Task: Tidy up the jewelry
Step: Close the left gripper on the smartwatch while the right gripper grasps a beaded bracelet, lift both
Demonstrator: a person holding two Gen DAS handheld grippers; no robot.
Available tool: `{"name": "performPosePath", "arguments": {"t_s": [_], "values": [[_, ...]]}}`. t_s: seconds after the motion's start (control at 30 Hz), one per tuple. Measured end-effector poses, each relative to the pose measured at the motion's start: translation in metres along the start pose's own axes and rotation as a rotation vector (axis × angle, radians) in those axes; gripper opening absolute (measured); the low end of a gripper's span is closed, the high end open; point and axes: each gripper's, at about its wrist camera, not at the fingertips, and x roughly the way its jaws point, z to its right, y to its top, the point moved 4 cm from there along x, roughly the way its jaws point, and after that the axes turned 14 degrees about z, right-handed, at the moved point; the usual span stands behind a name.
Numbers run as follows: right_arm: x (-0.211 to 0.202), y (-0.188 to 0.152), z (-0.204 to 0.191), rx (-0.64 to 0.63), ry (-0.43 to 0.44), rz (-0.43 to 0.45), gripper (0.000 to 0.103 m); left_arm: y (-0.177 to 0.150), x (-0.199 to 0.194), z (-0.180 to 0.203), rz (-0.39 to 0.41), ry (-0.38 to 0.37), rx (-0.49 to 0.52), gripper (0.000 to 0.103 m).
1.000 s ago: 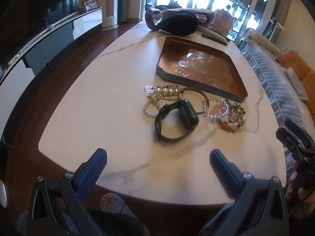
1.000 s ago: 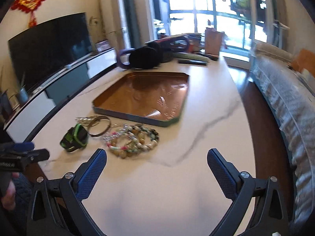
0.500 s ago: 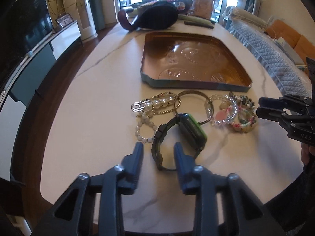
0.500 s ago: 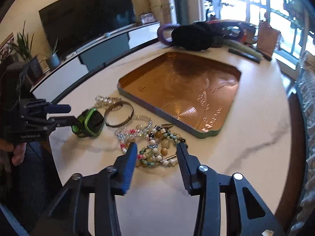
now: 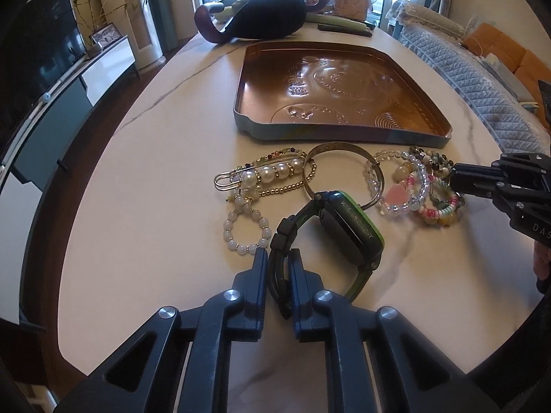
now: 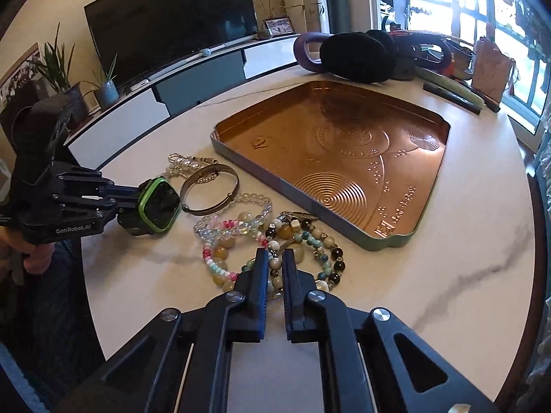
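Observation:
A black watch with a green case (image 5: 351, 230) lies on the white marble table (image 5: 155, 189). My left gripper (image 5: 278, 258) is closing its jaws on the watch strap, whose pads press on it. My right gripper (image 6: 274, 258) is shut on a bracelet of dark and cream beads (image 6: 323, 241) in the bracelet pile. Between the two lie a metal bangle (image 5: 344, 151), a pearl pin (image 5: 265, 173), a white bead bracelet (image 5: 246, 230) and pink and clear bracelets (image 5: 399, 192). The copper tray (image 5: 344, 137) stands just behind them with nothing in it.
Black earmuffs (image 5: 268, 17) and other clutter sit at the table's far end. A quilted sofa (image 5: 482, 86) runs along the right side and a TV cabinet (image 5: 69, 96) along the left. The table's front edge is close beneath both grippers.
Both grippers came down and forward to the jewelry and went from wide open to shut, the left around the watch strap, the right around the beaded bracelet.

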Motion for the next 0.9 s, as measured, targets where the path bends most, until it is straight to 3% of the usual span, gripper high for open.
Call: {"name": "performPosePath", "arguments": {"t_s": [0.3,0.6,0.9], "values": [[0.001,-0.002,0.001,0.015,0.007,-0.005,0.007,0.0,0.0,0.008,0.034,0.062,0.025,0.012],[-0.014,0.011,0.004,0.031,-0.045,0.071,0.007,0.004,0.004,0.012,0.046,0.043,0.021,0.012],[-0.032,0.024,0.0,0.068,-0.057,0.125,0.007,0.008,-0.018,0.007,0.053,0.065,-0.076,0.01]]}}
